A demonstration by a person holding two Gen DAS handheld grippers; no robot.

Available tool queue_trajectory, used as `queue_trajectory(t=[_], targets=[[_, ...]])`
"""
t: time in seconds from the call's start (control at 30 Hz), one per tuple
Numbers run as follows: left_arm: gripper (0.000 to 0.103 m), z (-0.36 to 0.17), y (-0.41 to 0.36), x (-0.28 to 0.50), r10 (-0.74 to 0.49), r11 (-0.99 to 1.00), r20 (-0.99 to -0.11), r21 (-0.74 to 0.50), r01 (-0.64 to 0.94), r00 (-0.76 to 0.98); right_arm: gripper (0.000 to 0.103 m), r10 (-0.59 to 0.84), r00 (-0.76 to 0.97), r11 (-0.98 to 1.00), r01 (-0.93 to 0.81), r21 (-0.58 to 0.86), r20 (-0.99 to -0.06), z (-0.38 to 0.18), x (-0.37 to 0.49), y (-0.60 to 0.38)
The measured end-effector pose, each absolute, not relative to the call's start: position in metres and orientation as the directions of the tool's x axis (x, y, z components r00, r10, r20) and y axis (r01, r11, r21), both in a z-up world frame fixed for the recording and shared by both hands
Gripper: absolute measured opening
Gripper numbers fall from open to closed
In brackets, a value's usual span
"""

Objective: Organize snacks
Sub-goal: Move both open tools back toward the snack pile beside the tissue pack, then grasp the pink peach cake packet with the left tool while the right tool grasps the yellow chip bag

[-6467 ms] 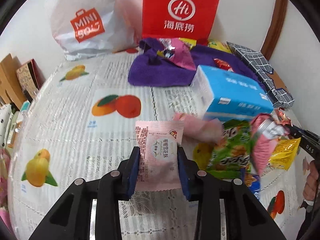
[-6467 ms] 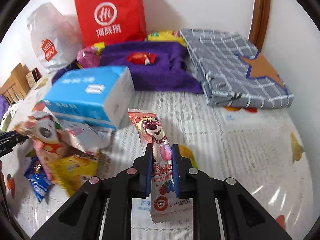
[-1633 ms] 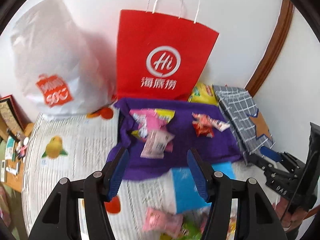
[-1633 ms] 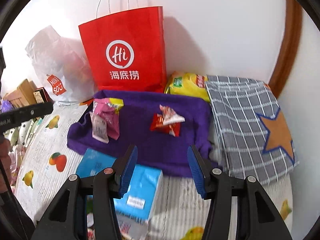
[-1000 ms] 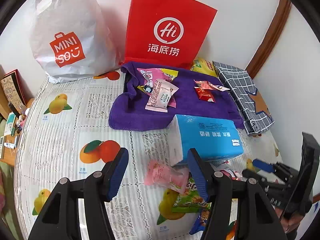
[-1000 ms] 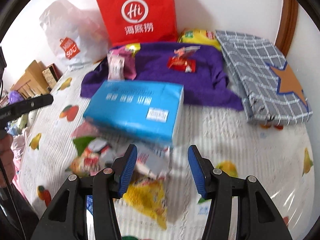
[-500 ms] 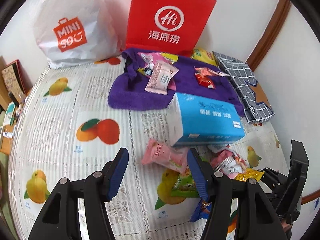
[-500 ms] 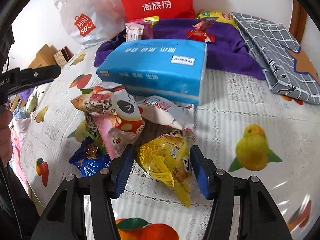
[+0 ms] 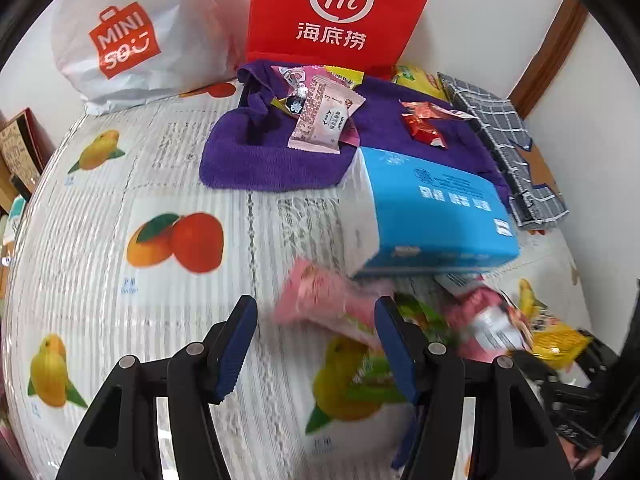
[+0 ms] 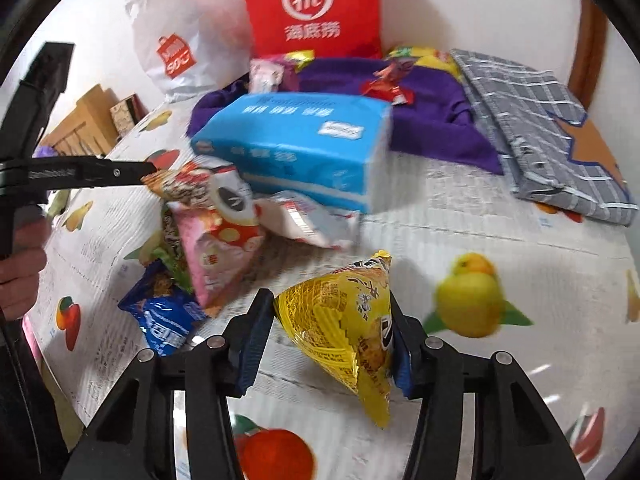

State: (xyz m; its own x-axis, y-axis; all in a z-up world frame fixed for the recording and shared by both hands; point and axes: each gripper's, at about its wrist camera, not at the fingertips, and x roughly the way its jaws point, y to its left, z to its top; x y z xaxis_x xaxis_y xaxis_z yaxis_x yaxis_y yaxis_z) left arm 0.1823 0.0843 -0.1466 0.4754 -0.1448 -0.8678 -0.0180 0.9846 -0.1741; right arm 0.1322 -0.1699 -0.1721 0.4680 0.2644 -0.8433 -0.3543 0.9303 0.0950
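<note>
Bright, even light; motion blur, fisheye-bent edges w/ dark corners.

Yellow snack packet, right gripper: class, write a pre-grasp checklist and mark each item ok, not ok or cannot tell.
1. Yellow triangular snack packet sits between the right gripper fingers: ok.
2. Jaws shut on it: not ok, open.
3. Fingers touching packet: cannot tell, blurred.
4. Left gripper open, pink packet ahead of it: ok.
5. Purple towel has bare space between its snacks: ok.
6. Blue tissue pack stands between packet and towel: not ok.
</note>
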Motion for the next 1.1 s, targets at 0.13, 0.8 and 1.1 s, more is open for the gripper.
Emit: queue_trajectory(t=[0.13, 0.8, 1.1], targets=[[0.059, -0.158, 0.08, 0.198, -0.163, 0.984, -0.88, -0.179, 0.006, 0.447, 0.052, 0.238, 0.489, 0.947, -0.31, 0.088, -0.839, -0.167, 0.135, -0.187], [0.033, -0.177, 0.069, 0.183, -0.1, 0.994, -0.881, -0.068, 0.086, 0.462, 0.052, 0.215, 0.485, 0.957, -0.279, 0.083, -0.848, -0.174, 0.146, -0.195], [0.033, -0.151, 0.074, 0.159, -0.126, 0.992, -0.853, -0.096, 0.085, 0.507, 0.052, 0.212, 0.524, 0.961, -0.263, 0.079, -0.825, -0.157, 0.139, -0.197]])
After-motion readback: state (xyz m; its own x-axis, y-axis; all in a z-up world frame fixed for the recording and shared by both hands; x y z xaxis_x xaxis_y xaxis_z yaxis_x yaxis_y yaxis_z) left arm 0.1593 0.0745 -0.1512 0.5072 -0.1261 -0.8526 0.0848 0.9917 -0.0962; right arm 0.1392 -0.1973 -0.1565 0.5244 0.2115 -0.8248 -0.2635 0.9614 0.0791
